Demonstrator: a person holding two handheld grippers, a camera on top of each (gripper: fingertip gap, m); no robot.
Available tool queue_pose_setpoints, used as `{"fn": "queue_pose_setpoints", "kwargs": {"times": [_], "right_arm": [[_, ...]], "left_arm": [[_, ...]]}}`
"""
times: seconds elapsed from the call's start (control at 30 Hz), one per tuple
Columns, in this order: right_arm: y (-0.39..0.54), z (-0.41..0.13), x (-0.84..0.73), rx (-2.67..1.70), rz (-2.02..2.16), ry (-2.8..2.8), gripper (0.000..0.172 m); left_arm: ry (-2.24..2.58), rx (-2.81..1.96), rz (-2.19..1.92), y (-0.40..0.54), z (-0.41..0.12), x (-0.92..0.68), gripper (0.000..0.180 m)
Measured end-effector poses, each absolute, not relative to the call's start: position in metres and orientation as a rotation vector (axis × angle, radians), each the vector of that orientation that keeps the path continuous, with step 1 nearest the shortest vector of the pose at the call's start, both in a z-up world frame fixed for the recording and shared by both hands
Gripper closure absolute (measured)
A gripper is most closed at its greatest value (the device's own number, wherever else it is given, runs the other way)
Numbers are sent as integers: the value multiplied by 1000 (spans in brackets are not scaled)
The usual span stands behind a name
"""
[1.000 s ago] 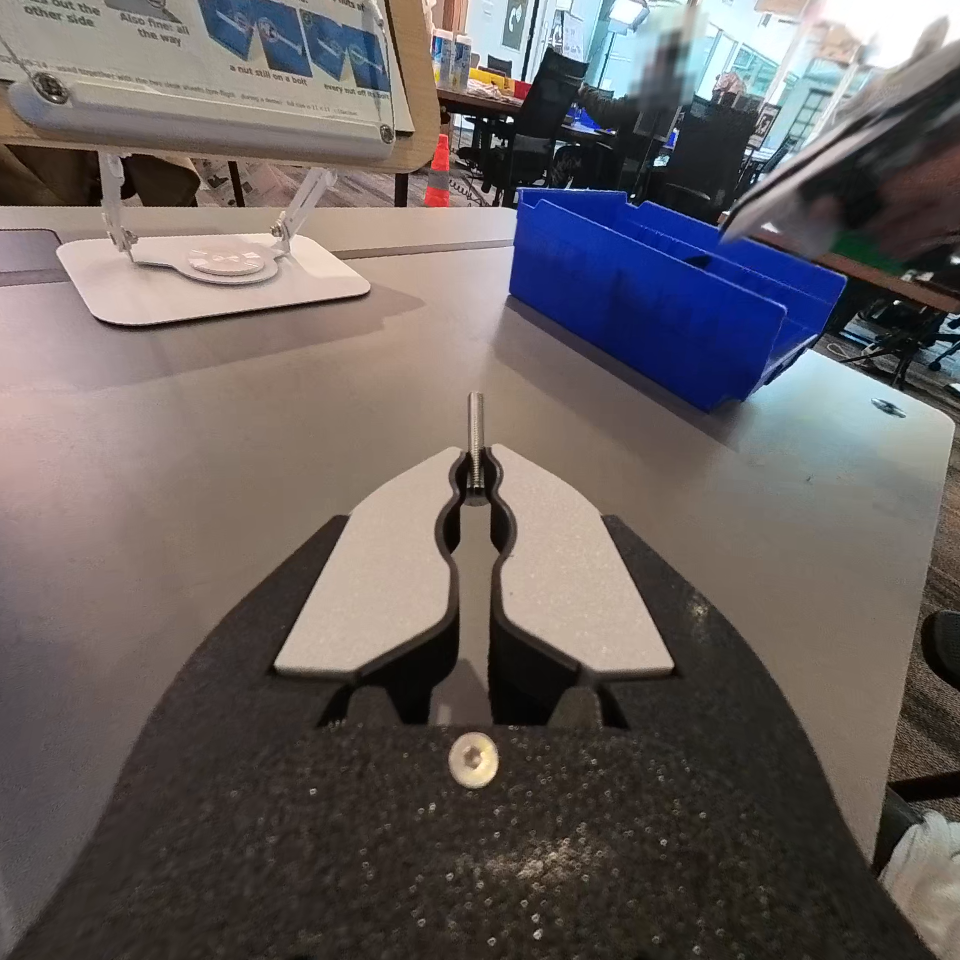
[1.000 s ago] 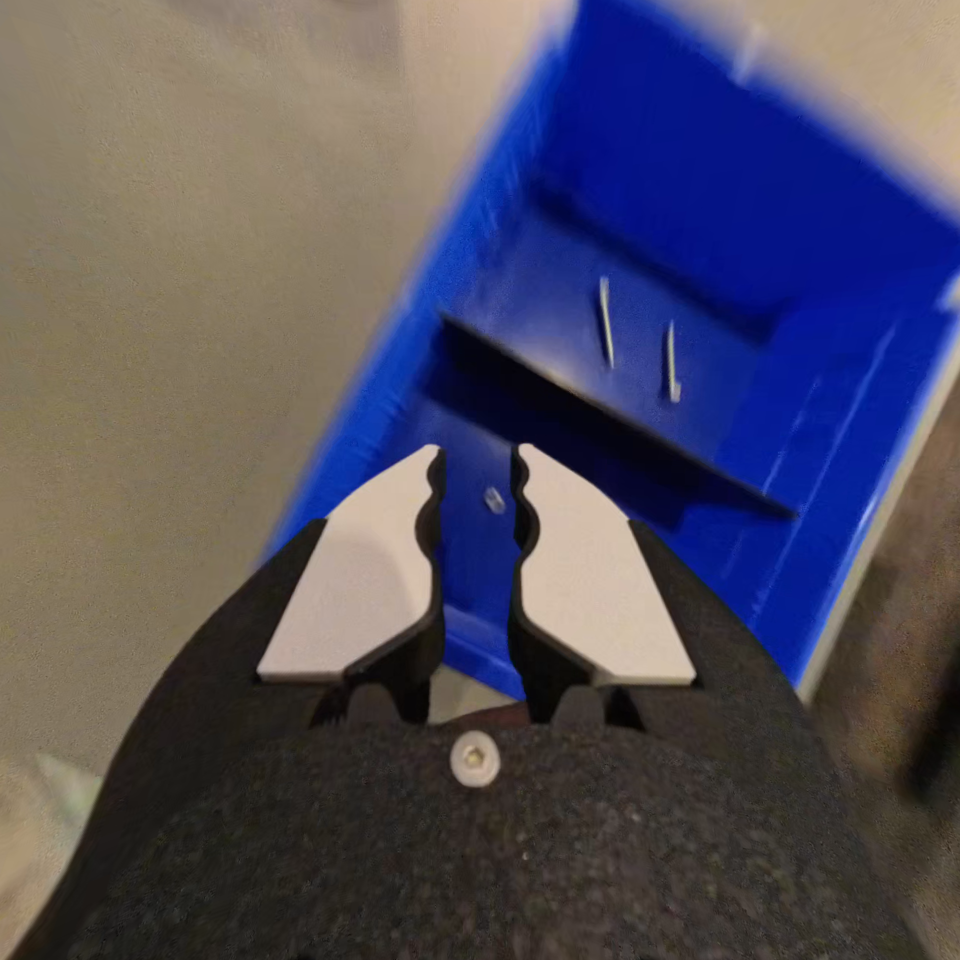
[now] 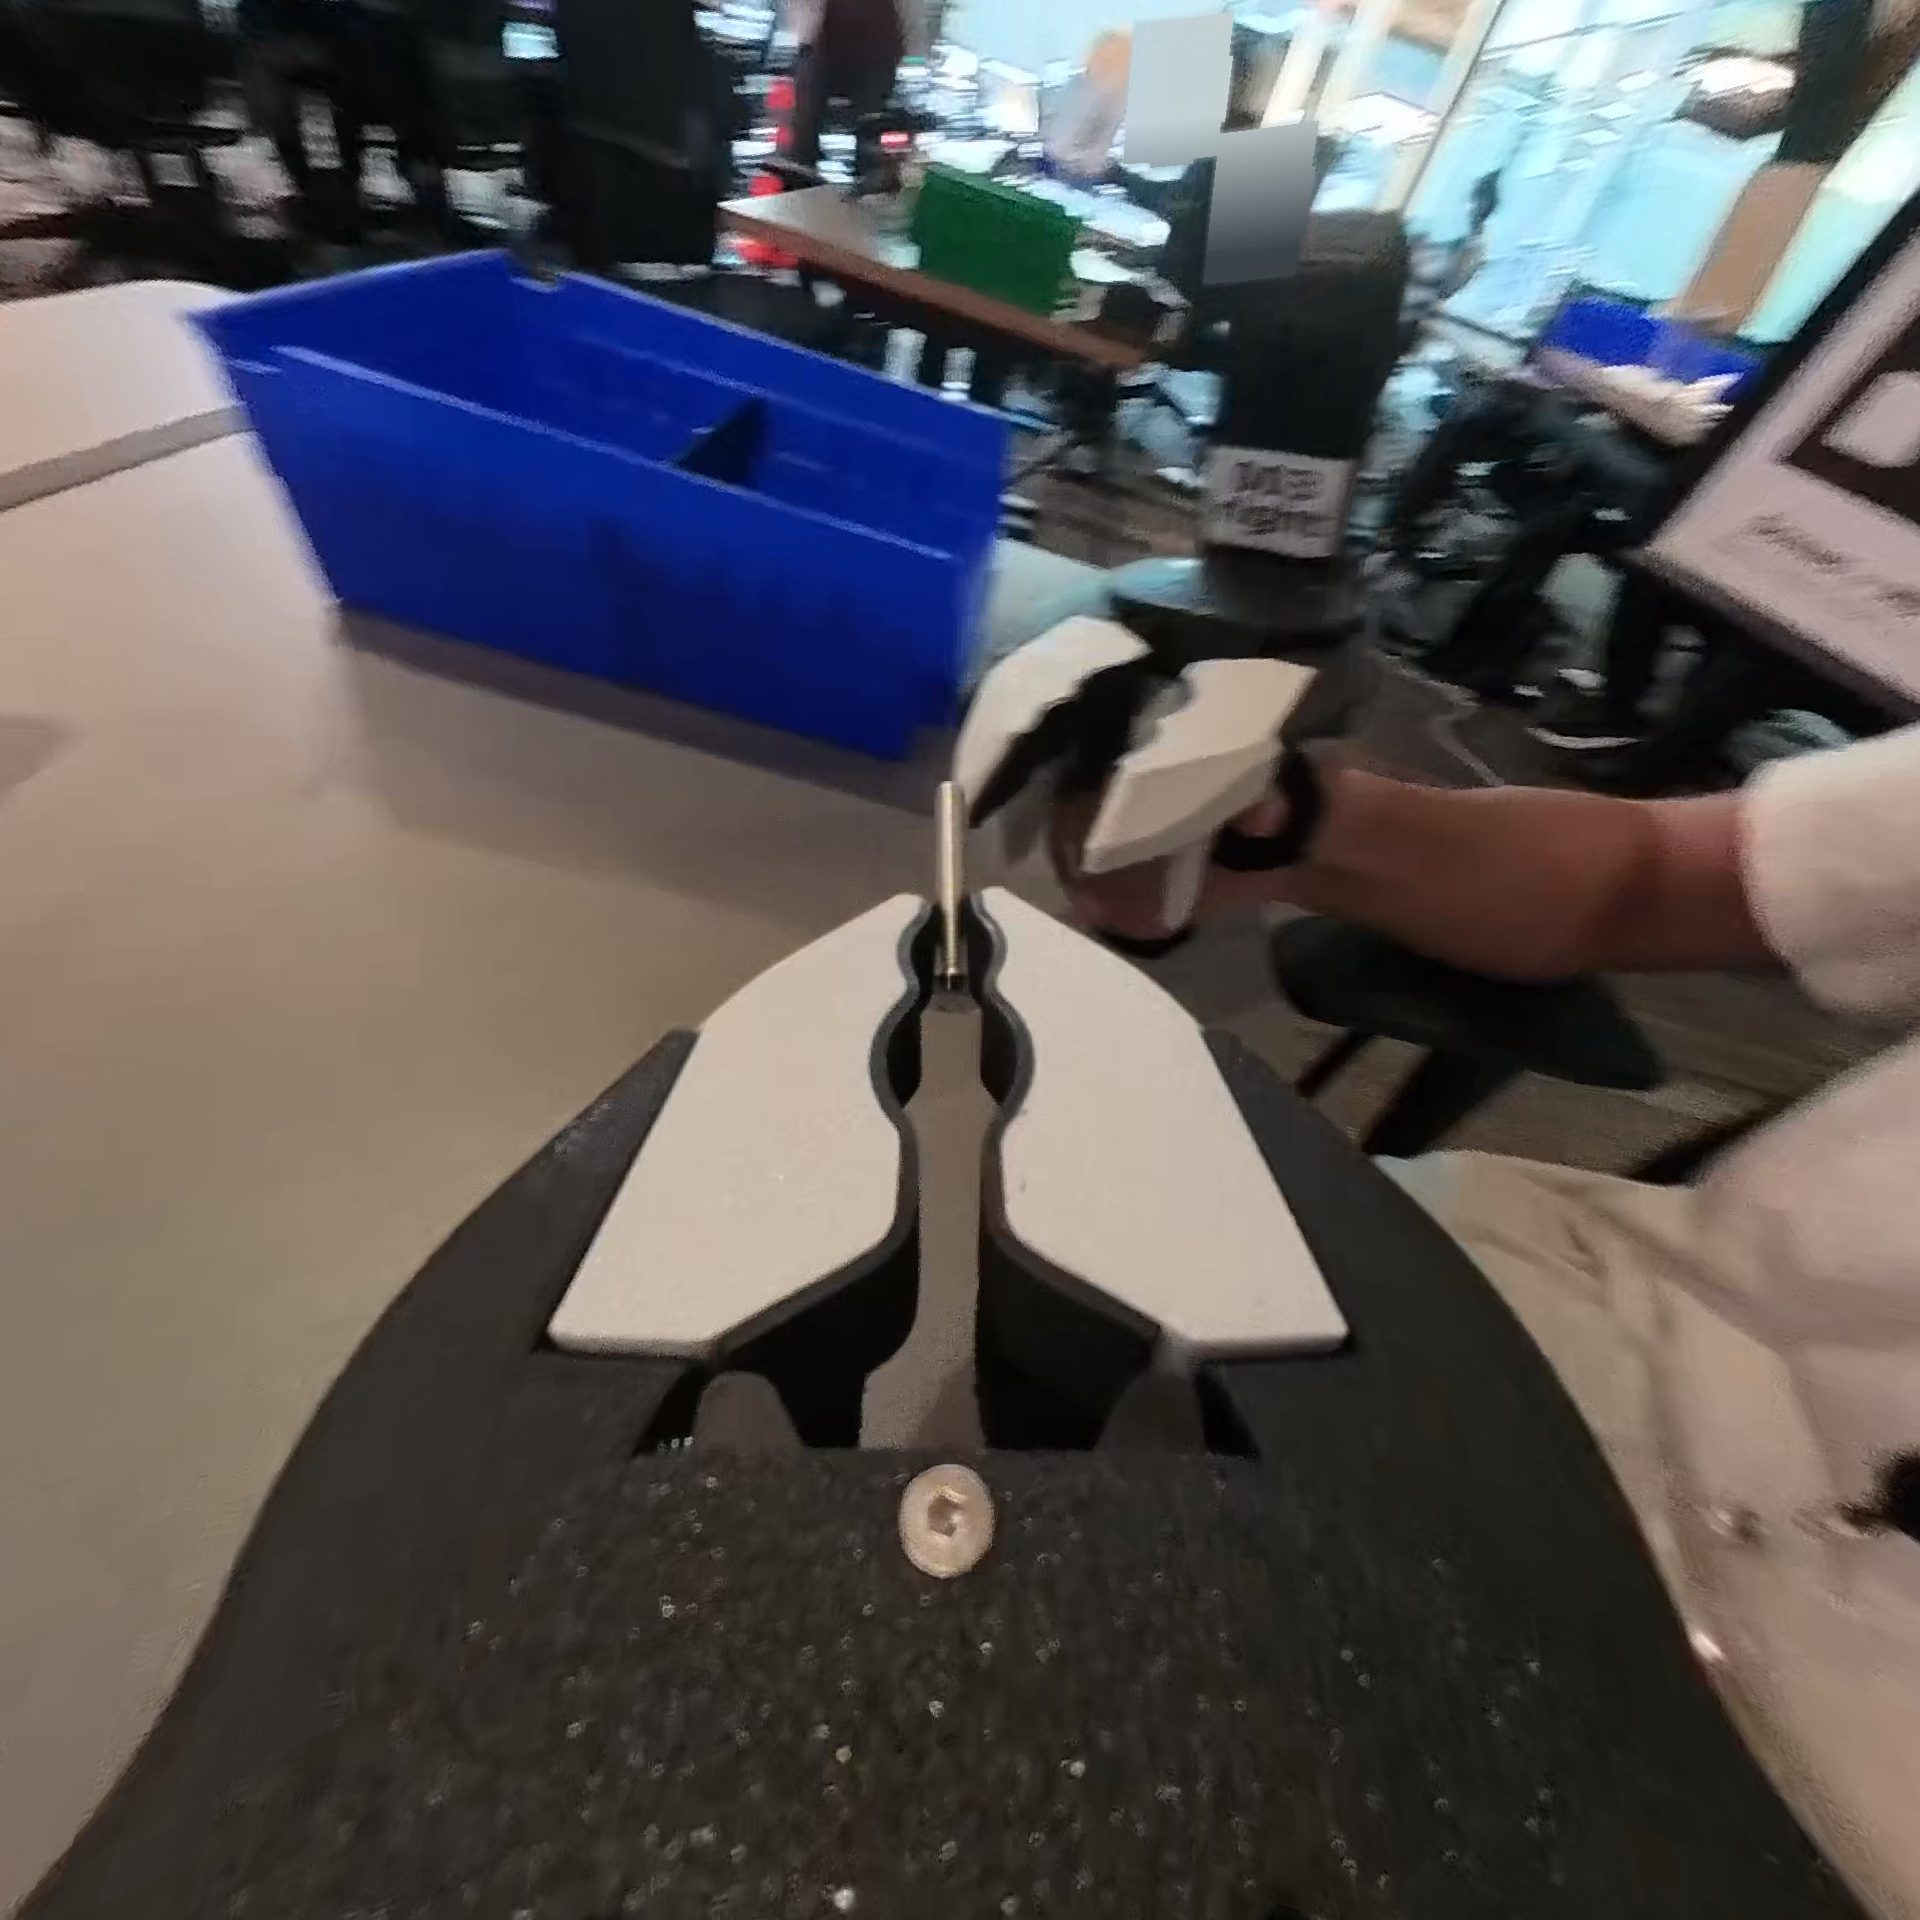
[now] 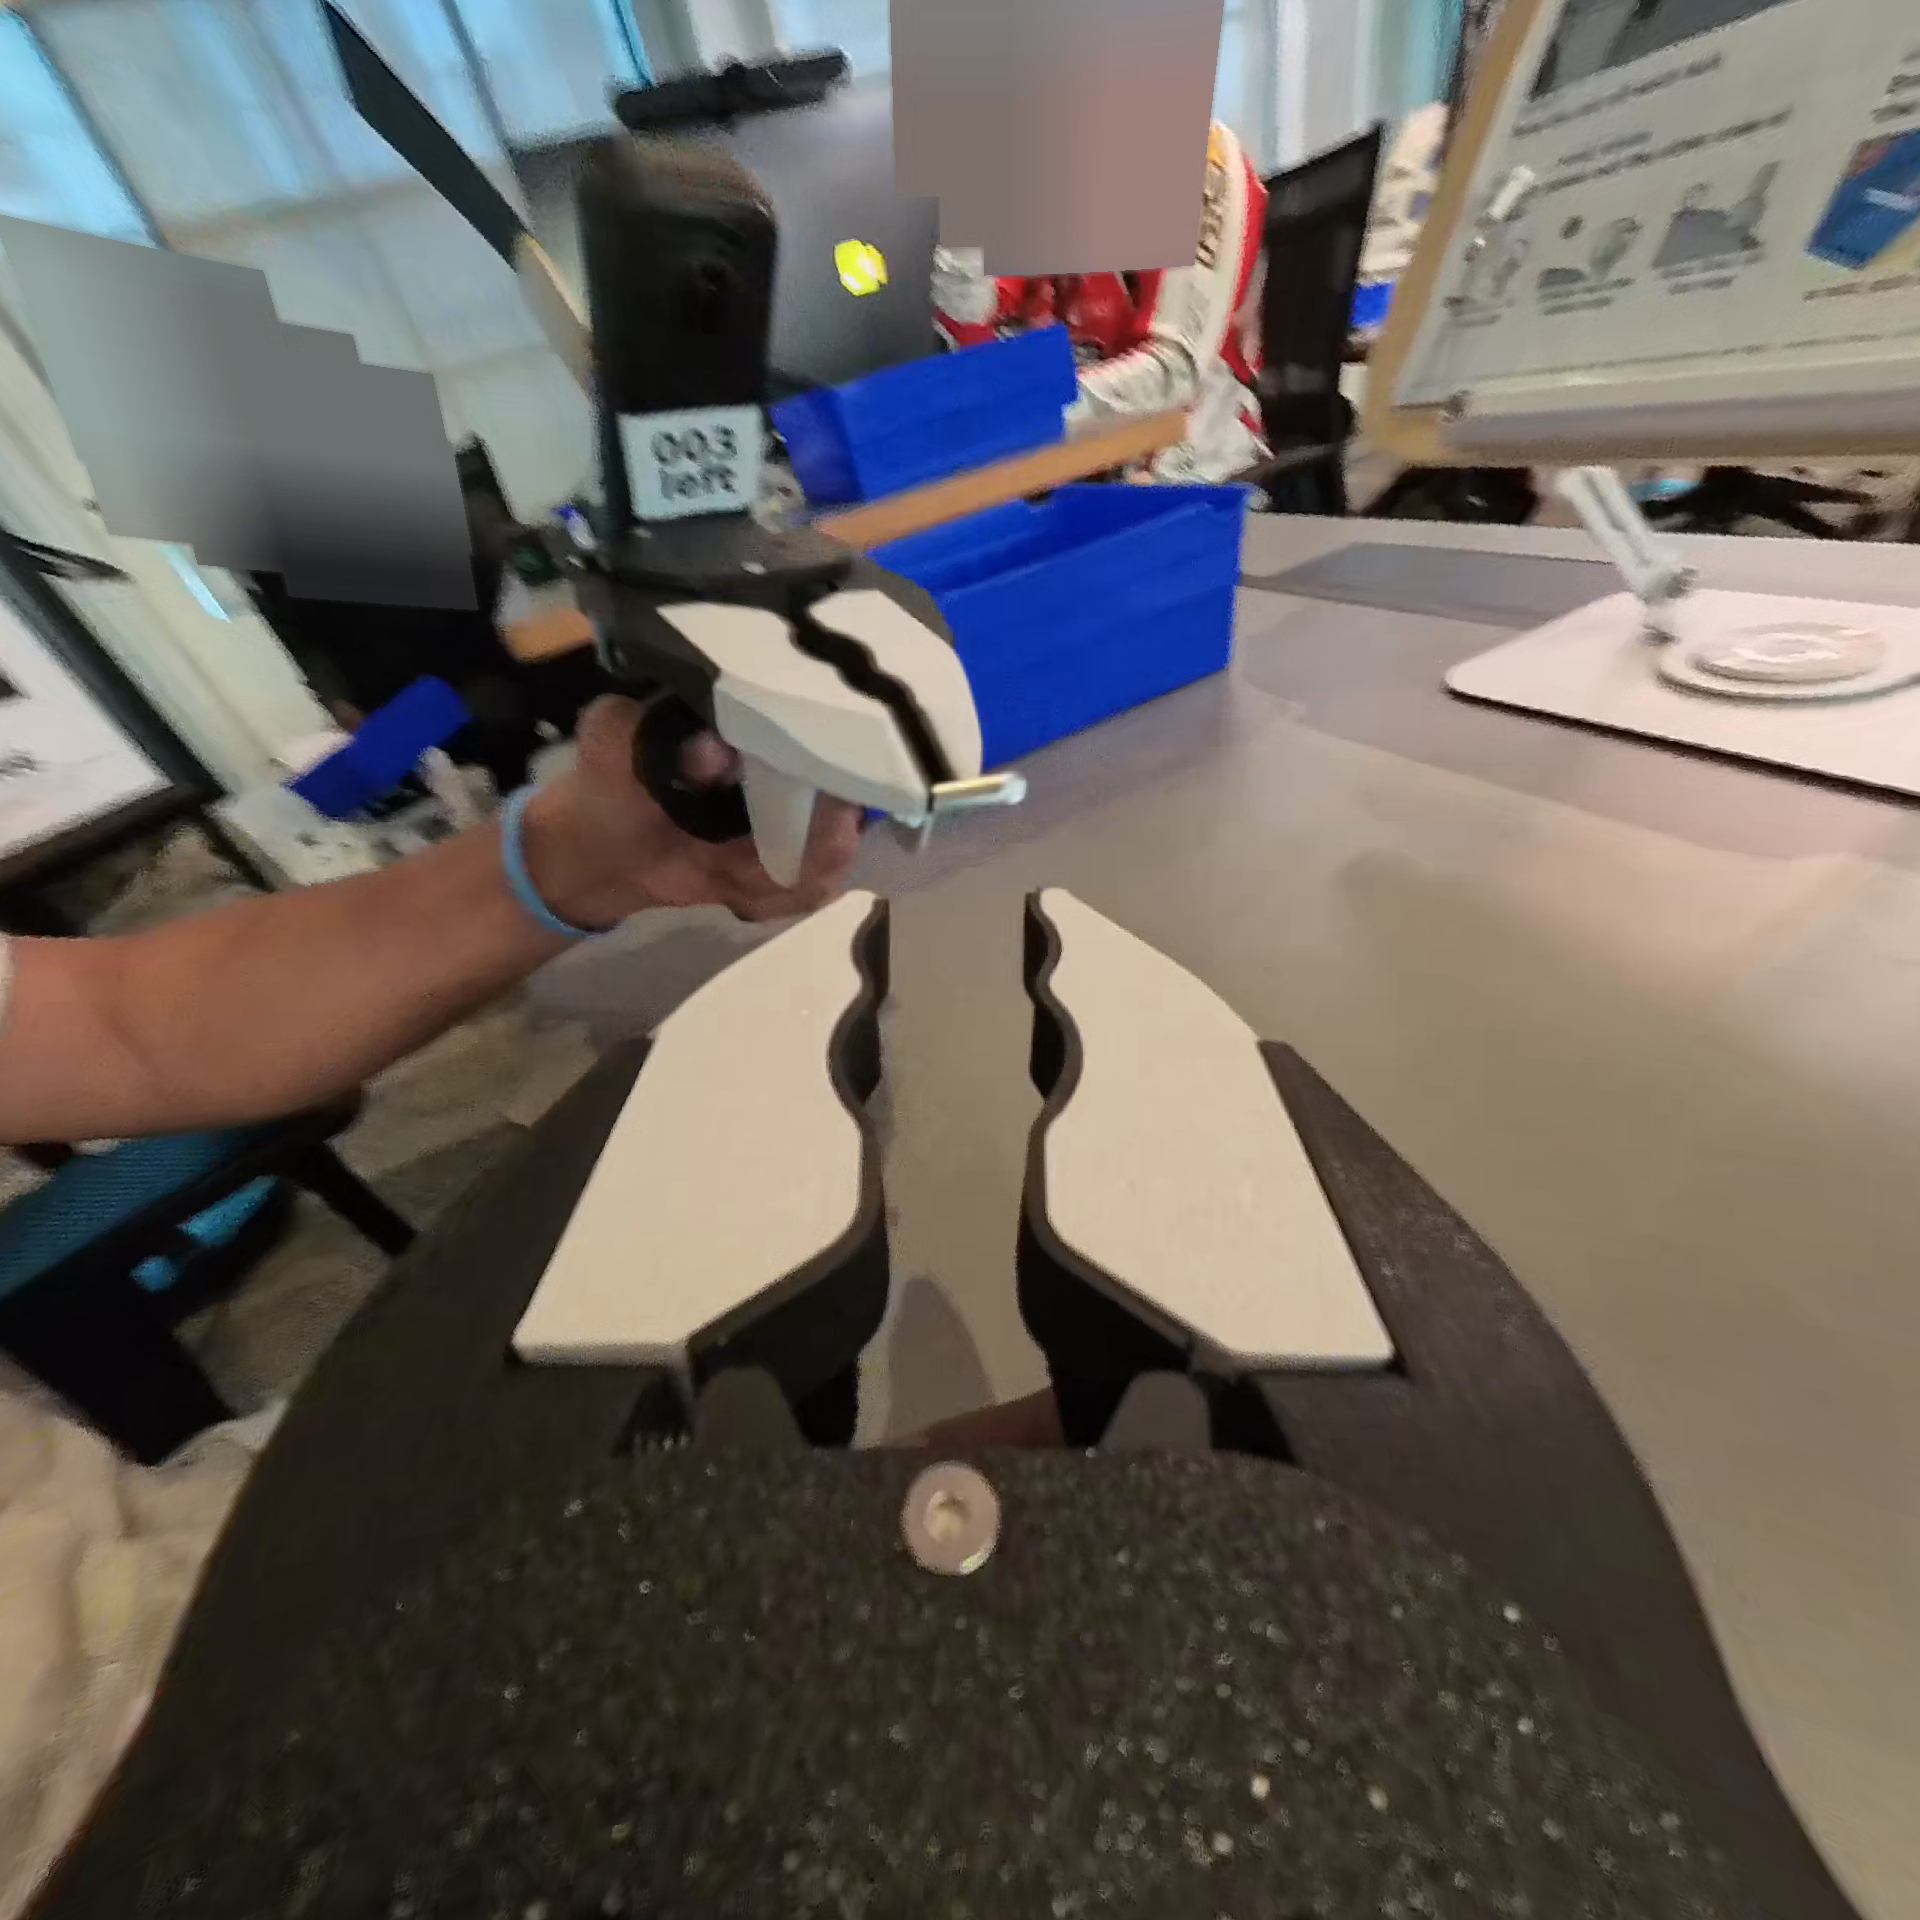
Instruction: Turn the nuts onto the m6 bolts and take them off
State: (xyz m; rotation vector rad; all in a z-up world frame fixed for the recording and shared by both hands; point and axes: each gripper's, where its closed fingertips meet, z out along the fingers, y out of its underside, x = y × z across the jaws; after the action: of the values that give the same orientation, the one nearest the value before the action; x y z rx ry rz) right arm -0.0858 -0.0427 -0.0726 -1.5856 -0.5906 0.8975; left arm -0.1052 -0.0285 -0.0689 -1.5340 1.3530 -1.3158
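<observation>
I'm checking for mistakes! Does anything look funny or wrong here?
Nothing looks broken or spilled. One oddity: the right gripper is open with no nut between its fingers, though the left gripper already holds the bolt ready. The blue bin sits upright.

Both views are bright, with even indoor light and daylight from the far windows [image 3: 1621, 156], which look washed out. Shadows on the grey table [image 4: 1455, 1039] are soft and weak. Motion blur smears the blue bin [image 3: 623, 520] and the far background. The wide-angle lens bends straight lines near the edges. Only the near parts are sharp.
</observation>
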Motion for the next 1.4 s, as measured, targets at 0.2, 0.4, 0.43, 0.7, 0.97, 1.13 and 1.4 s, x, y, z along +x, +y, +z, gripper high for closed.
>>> {"fn": "queue_pose_setpoints", "kwargs": {"times": [0.2,0.4,0.43,0.7,0.97,1.13,1.4], "right_arm": [[-53,-59,-93,-1483,1131,-579,149],[-53,-58,-104,-1478,1152,-611,148],[-54,-58,-107,-1475,1154,-623,149],[-58,-63,-114,-1512,1152,-700,166],[-65,-65,-114,-1505,1177,-727,166],[-67,-66,-112,-1506,1147,-753,165],[-68,-70,-110,-1517,1132,-770,164]], "left_arm": [[1407,-1431,-1462,-52,-56,-106,176],[1433,-1432,-1452,-58,-63,-105,175],[1446,-1436,-1452,-60,-65,-105,175],[1442,-1446,-1435,-64,-71,-111,175],[1489,-1442,-1421,-71,-73,-111,175],[1512,-1444,-1416,-74,-74,-110,176],[1515,-1452,-1419,-75,-77,-108,176]]}}
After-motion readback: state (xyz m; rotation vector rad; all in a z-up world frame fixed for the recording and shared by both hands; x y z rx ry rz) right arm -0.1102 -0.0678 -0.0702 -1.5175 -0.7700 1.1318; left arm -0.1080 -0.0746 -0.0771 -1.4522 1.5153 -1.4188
